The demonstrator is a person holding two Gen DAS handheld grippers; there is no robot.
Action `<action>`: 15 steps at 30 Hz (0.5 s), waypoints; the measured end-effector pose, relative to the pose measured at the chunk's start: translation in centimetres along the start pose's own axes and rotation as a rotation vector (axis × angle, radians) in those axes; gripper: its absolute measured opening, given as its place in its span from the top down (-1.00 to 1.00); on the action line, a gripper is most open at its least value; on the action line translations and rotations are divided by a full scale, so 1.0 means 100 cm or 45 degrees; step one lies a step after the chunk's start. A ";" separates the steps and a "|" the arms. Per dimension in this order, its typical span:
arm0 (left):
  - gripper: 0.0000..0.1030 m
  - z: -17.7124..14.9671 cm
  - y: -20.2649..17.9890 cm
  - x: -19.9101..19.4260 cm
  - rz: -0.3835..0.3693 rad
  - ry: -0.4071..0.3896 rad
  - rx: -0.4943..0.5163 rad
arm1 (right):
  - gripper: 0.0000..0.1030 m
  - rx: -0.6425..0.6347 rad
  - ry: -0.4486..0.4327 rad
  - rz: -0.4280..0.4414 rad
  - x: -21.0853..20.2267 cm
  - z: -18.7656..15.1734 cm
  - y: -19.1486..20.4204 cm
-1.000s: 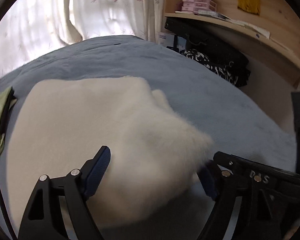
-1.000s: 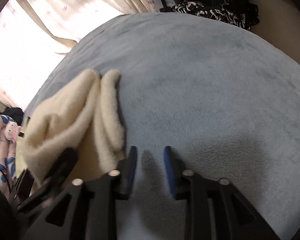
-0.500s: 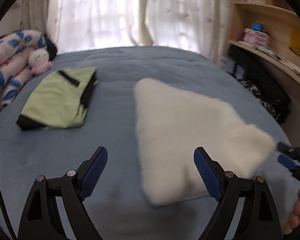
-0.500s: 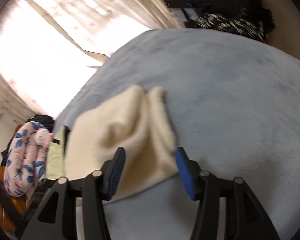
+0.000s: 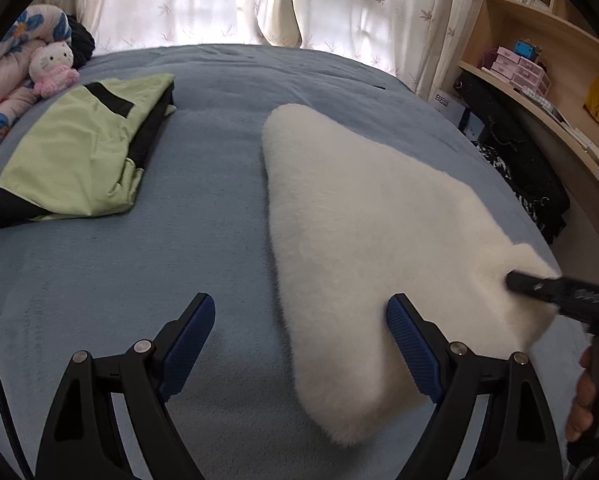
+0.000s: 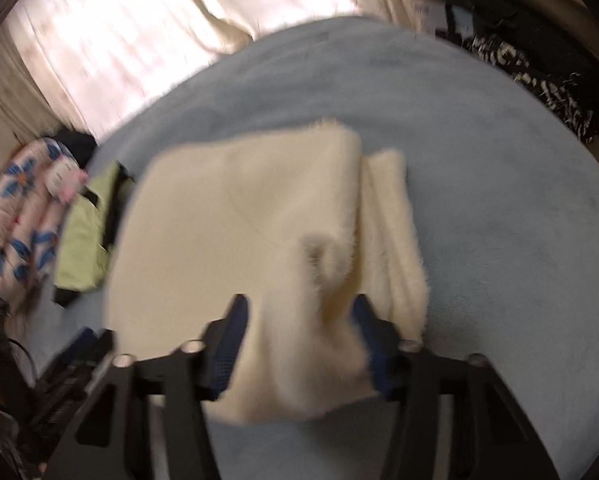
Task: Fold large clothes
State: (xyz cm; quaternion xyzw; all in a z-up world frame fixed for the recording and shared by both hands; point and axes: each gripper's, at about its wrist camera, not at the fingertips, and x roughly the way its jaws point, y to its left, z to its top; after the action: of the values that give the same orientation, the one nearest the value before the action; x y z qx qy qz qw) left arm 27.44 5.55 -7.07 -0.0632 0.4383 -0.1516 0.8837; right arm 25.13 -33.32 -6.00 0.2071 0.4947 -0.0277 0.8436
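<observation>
Cream fleece garment (image 5: 363, 240) lies folded on the blue bedspread (image 5: 147, 280), spread from mid-bed toward the right-hand edge, its fluffy near corner bunched up at the right gripper (image 6: 299, 316). That gripper's jaws are closing with a fold of the fleece between the blue pads (image 6: 231, 340); the right wrist view is smeared, so whether the pads already press the cloth is hard to say, though the fabric fills the gap and looks pinched. In the left wrist view the same gripper (image 5: 539, 286) shows as a dark finger lying on the garment's right corner, with the person's fingertips (image 5: 583, 400) just below it.

The left gripper (image 5: 299, 344) stands wide open and holds nothing — its left pad hangs over bare bedspread, its right pad (image 5: 409, 340) over the garment's near left edge, and I cannot tell whether it touches.

Open blue bedspread runs between the fleece and a folded green-and-black garment (image 5: 79, 156) well apart on the left. Beyond that sit a plush toy (image 5: 55, 66) and a flowered quilt (image 5: 3, 92) at the far left edge. To the right the bed ends near a pile of dark clothes (image 5: 531, 184) under a wooden shelf (image 5: 547, 92); curtains (image 5: 227, 0) close off the far side.

Only the right wrist view shows the fleece's doubled layers — a second narrow strip (image 6: 395, 236) beside the main panel. Only the left wrist view shows the shelf's boxes sharply.
</observation>
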 end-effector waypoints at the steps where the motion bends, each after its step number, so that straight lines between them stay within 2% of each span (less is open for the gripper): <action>1: -0.69 0.002 0.001 0.003 -0.013 0.015 -0.016 | 0.59 0.024 0.040 0.029 0.008 0.002 -0.007; 2: -0.69 0.004 0.000 0.004 -0.020 0.028 -0.024 | 0.62 0.045 0.048 0.039 0.007 0.004 -0.011; 3: -0.68 0.008 -0.001 0.004 -0.020 0.040 -0.030 | 0.65 0.044 0.009 0.048 -0.007 0.005 -0.014; 5: -0.68 0.012 -0.007 -0.001 -0.022 0.029 -0.016 | 0.66 -0.029 -0.161 -0.006 -0.048 0.002 -0.009; 6: -0.68 0.013 -0.012 -0.002 -0.027 0.018 0.005 | 0.66 -0.067 -0.216 -0.036 -0.060 -0.002 -0.007; 7: -0.68 0.012 -0.018 -0.002 -0.033 0.016 0.031 | 0.67 -0.077 -0.224 -0.088 -0.060 -0.006 -0.009; 9: -0.68 0.006 -0.031 0.007 -0.052 0.057 0.072 | 0.67 -0.027 -0.149 -0.173 -0.037 -0.013 -0.029; 11: -0.68 -0.005 -0.046 0.024 -0.066 0.122 0.111 | 0.67 0.048 -0.050 -0.184 -0.005 -0.027 -0.052; 13: -0.68 -0.016 -0.052 0.037 -0.070 0.161 0.123 | 0.66 0.053 -0.060 -0.170 0.003 -0.039 -0.058; 15: -0.68 -0.019 -0.049 0.041 -0.096 0.169 0.074 | 0.62 0.050 -0.071 -0.143 -0.006 -0.038 -0.056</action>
State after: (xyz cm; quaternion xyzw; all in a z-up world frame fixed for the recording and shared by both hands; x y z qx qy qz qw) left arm 27.22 -0.38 -10.18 -0.0438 0.4888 -0.2015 0.8477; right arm 20.28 -37.09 -8.89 0.1947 0.4810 -0.0904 0.8500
